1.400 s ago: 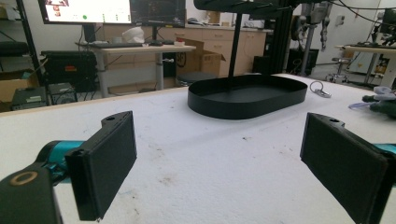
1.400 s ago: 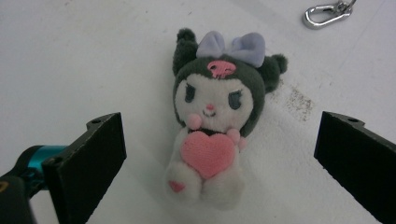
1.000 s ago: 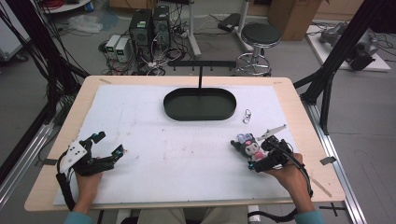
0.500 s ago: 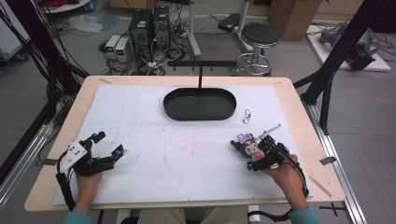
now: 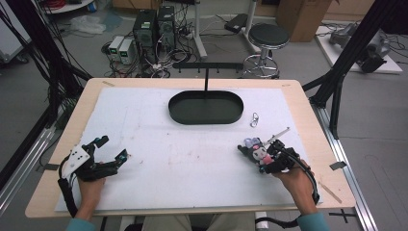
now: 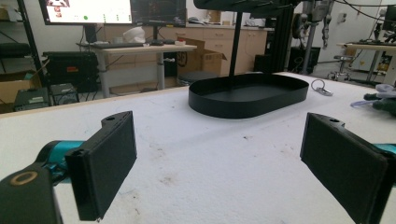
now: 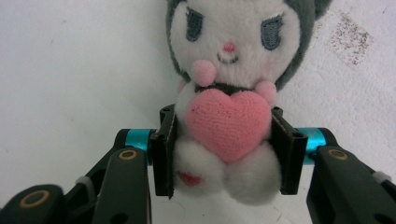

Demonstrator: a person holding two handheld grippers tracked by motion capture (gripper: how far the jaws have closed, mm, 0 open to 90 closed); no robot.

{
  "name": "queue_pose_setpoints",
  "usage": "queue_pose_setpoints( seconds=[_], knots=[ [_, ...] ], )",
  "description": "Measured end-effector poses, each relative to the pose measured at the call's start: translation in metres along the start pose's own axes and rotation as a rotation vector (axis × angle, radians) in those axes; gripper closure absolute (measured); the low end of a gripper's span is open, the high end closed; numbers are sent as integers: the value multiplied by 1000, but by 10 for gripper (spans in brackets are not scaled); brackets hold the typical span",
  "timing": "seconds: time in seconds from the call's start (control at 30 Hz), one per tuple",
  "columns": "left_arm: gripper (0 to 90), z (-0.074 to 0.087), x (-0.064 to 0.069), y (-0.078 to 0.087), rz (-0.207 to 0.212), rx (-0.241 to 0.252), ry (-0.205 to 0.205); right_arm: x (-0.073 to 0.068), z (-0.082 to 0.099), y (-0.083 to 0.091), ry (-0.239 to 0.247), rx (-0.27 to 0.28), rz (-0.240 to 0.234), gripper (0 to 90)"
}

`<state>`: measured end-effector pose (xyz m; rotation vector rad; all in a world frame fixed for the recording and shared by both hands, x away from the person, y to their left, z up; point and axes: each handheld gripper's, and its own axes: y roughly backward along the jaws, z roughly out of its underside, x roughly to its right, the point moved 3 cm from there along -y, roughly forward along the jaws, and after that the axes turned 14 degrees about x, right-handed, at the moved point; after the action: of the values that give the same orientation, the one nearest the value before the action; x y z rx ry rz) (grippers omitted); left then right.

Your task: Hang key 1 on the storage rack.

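A small plush doll point(image 7: 229, 88) with a white face, dark hood and pink heart lies on the white mat. My right gripper point(image 7: 224, 151) is shut on its body, one pad pressing each side of the heart. In the high view the plush doll point(image 5: 258, 151) and the right gripper point(image 5: 265, 158) are at the mat's right front. My left gripper point(image 5: 113, 148) rests at the left front, open, with nothing between its jaws. The left gripper point(image 6: 219, 172) points toward a black oval tray point(image 6: 247, 95).
The black oval tray point(image 5: 205, 117) with an upright post stands at the back middle of the mat. A small metal ring clip point(image 5: 254, 119) lies just right of it. A thin stick point(image 5: 278, 134) lies behind the right gripper. Table edges surround the mat.
The right gripper has slid slightly toward the near edge with the plush doll in it. The left gripper has stayed where it was.
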<state>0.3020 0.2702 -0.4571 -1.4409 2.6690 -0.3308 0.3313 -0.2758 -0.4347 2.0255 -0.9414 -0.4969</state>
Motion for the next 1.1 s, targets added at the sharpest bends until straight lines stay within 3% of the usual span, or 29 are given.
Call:
queue_pose_setpoints(
  seconds=[0.43,0.47,0.67,0.97,1.1],
  knots=[
    [110,0,0,0,-1,-1,1,0,-1,2,32,29,-18,544],
    [110,0,0,0,0,-2,1,-1,-3,4,24,57,-43,545],
    [110,0,0,0,1,-4,-2,-6,-17,10,64,138,-60,546],
    [110,0,0,0,2,-5,-3,-10,-38,15,83,197,-80,546],
    [110,0,0,0,0,-3,0,-11,-46,18,76,236,-119,545]
  ],
)
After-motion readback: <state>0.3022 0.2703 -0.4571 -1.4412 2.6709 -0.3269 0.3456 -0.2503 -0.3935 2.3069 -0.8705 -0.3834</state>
